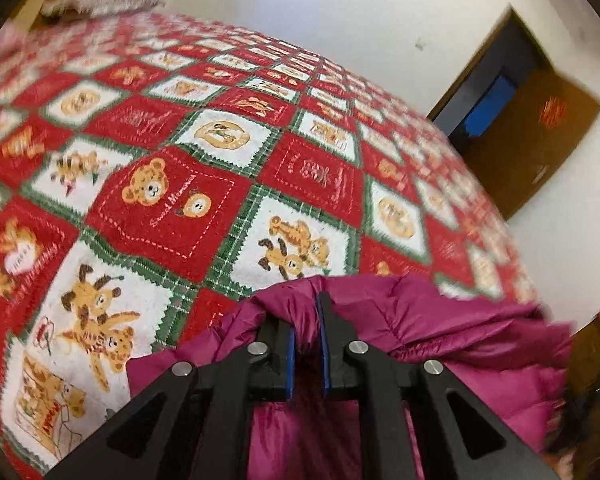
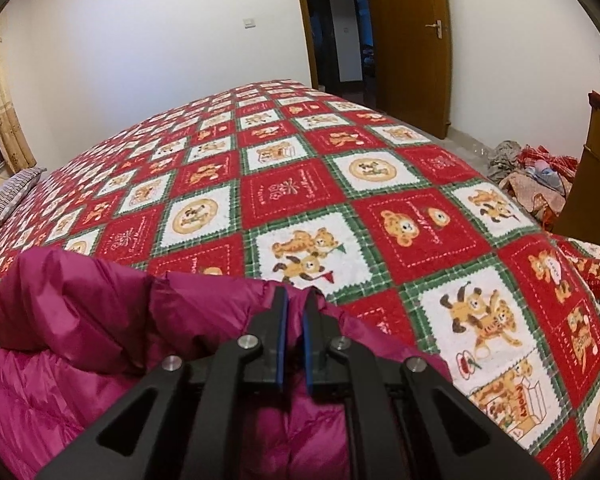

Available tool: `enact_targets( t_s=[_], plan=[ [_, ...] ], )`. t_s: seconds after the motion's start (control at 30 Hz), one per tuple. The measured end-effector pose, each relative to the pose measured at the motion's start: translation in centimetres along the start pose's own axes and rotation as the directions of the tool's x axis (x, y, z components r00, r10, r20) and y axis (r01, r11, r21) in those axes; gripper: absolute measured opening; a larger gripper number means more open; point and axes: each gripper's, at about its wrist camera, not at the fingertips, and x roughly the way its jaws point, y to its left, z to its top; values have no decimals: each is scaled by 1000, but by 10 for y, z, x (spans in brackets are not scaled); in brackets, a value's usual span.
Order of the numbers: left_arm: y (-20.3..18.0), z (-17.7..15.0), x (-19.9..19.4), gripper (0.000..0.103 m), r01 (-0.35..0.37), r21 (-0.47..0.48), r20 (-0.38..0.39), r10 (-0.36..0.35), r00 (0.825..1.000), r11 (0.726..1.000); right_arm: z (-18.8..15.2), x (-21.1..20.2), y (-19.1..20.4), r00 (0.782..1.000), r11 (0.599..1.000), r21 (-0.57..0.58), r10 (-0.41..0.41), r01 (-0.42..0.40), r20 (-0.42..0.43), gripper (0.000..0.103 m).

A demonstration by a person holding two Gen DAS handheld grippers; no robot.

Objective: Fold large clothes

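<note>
Left hand-held gripper [image 1: 305,300] and right hand-held gripper [image 2: 296,296] each pinch the magenta puffer jacket [image 2: 100,320] above the bed [image 2: 300,200]; it should be laid flat with both corners level.

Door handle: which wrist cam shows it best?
Right wrist view. The door handle shows sharp on the open wooden door. In the left wrist view the door is blurred and its handle is only a dark smear.

Bed with red, white and green teddy-bear quilt [image 2: 300,200], striped pillow [image 2: 8,196] at its far left, white wall [image 2: 140,60], open wooden door [image 2: 412,40], curtain [image 2: 4,104], heap of clothes [image 2: 532,180] on floor
</note>
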Motion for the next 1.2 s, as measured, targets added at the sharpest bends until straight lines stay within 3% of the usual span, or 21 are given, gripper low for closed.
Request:
enact_targets(
  t_s=[0.07, 0.13, 0.2, 0.27, 0.3, 0.37, 0.4, 0.47, 0.53, 0.63, 0.67, 0.73, 0.8, 0.87, 0.97, 1.03, 1.13, 1.17, 1.2],
  plan=[
    [12, 13, -14, 13, 91, -74, -1, -92, 996, 993, 0, -1, 0, 1000, 1000, 1, -2, 2, 2, 13],
    [17, 24, -29, 15, 170, -111, 1, -171, 985, 979, 0, -6, -2, 1000, 1000, 17, -1, 0, 27, 29],
    [15, 35, -44, 17, 219, -119, 3, -220, 975, 968, 0, -15, -7, 997, 999, 50, -11, 8, 73, 89],
    [6, 43, -63, 30, 220, -78, 23, -219, 975, 972, -1, -32, -18, 987, 993, 108, 29, -47, 161, 101],
    [1, 45, -70, 39, 205, -50, 40, -203, 978, 977, 0, -39, -23, 980, 989, 126, 48, -74, 194, 101],
    [-4, 49, -87, 92, 184, 0, 104, -183, 978, 983, 2, -56, -33, 970, 983, 150, 68, -104, 233, 99],
    [-4, 51, -97, 96, 200, 9, 151, -199, 968, 980, 4, -63, -36, 969, 983, 156, 60, -100, 240, 91],
    [0, 57, -106, 96, 214, -17, 168, -208, 964, 977, 8, -79, -44, 965, 981, 169, 50, -96, 259, 81],
    [0, 59, -113, 95, 176, -51, 165, -165, 972, 983, 11, -98, -50, 960, 983, 171, 12, -62, 280, 75],
    [-20, 44, -116, 96, 77, 61, 144, -85, 986, 995, 19, -117, -36, 961, 994, 89, 31, -57, 276, 67],
    [-31, 34, -114, 96, 28, 117, 141, -45, 989, 993, 21, -119, -23, 966, 996, 34, 71, -82, 250, 67],
    [-56, 7, -107, 96, -56, 226, 137, 25, 990, 972, 21, -113, 15, 977, 984, -110, 153, -138, 147, 56],
    [-69, -11, -98, 96, -78, 284, 126, 43, 991, 956, 17, -102, 46, 978, 960, -210, 200, -185, 55, 27],
    [-84, -24, -82, 96, -106, 334, 110, 73, 991, 936, 14, -76, 75, 976, 941, -261, 213, -216, -42, 18],
    [-98, -28, -54, 96, -144, 351, 102, 115, 988, 925, 20, -23, 82, 957, 949, -183, 224, -257, -182, 18],
    [-97, -26, -33, 96, -218, 357, 118, 188, 975, 908, 21, 1, 74, 952, 959, -148, 203, -240, -231, 18],
    [-84, -21, -8, 96, -345, 339, 122, 322, 939, 875, 24, 13, 59, 963, 973, -141, 147, -182, -227, 18],
    [-71, -17, 2, 96, -376, 311, 104, 362, 926, 873, 26, 15, 50, 969, 979, -138, 121, -153, -213, 18],
    [-60, -14, 6, 96, -371, 278, 85, 362, 928, 886, 24, 14, 43, 976, 983, -141, 92, -121, -197, 18]
  ],
)
